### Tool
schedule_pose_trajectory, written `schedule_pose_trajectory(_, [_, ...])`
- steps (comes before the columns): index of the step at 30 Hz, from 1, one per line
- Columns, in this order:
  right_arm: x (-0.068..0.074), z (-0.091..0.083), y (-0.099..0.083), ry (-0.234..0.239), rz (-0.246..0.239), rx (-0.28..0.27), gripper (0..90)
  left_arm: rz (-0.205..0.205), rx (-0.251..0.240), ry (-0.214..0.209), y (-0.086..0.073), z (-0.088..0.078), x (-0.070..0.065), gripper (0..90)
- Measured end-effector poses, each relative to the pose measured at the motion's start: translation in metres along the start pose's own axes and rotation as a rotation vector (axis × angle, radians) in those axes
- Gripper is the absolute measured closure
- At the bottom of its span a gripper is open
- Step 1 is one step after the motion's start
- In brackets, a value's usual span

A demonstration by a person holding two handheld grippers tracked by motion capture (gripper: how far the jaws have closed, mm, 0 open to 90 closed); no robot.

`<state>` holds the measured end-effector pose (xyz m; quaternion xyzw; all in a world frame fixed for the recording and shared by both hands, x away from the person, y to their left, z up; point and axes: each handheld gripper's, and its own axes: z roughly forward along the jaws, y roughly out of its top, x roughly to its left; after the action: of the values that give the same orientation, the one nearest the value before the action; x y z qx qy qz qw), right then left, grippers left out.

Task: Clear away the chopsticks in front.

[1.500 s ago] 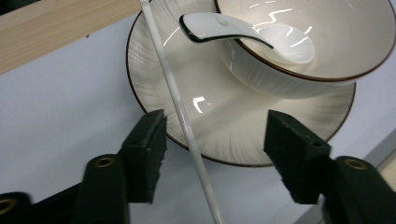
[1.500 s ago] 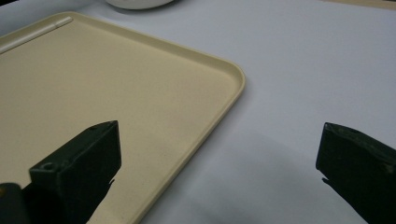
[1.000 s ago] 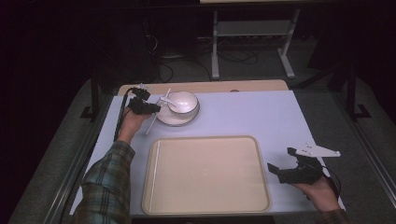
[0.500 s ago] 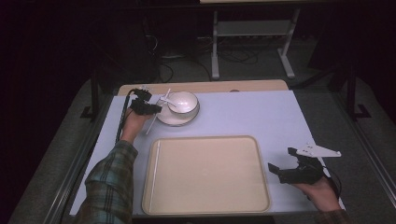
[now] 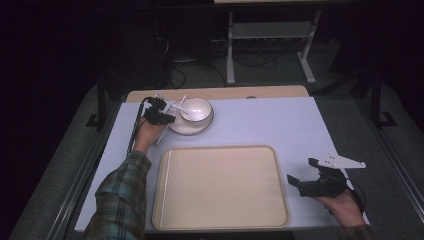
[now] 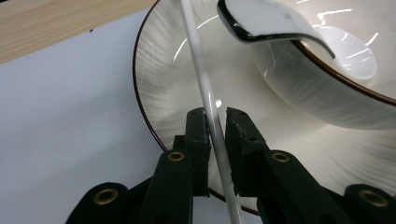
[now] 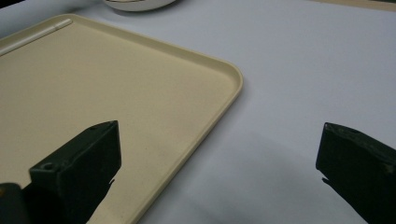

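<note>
Now the left gripper (image 6: 215, 122) has its jaws clamped on a white chopstick (image 6: 201, 79) above the plate (image 6: 163, 88); the right gripper (image 7: 219, 163) has its jaws wide apart, straddling the tray (image 7: 140, 93) corner.

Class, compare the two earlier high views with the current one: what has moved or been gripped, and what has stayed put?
Hardly anything moved. The left gripper stays beside the plate, its fingers shut on a thin white stick; the hand edged only slightly. Unchanged: the bowl and spoon, the tray, and the open right gripper hovering right of the tray.
</note>
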<state>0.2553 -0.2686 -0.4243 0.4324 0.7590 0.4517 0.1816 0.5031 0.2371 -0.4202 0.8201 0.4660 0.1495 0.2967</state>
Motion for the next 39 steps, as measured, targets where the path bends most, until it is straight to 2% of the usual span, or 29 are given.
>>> schedule_pose_trajectory(8, [0.000,0.000,0.000,0.000,0.000,-0.002,0.0,-0.007,0.007,-0.004,0.000,0.002,-0.001,83.3])
schedule_pose_trajectory(18, [0.000,0.000,0.000,0.000,0.001,-0.002,0.0,-0.030,0.011,0.006,0.000,-0.003,0.001,84.4])
schedule_pose_trajectory(28, [0.000,-0.001,0.000,-0.002,0.000,-0.002,0.0,-0.050,0.005,-0.010,-0.001,-0.025,0.008,84.8])
schedule_pose_trajectory(35, [0.000,-0.001,0.000,-0.003,-0.001,-0.005,0.0,-0.034,0.004,-0.021,0.000,-0.044,0.006,84.9])
schedule_pose_trajectory(39, [0.001,-0.001,0.000,-0.003,-0.003,-0.006,0.0,-0.026,0.020,-0.027,-0.001,-0.058,0.004,84.9])
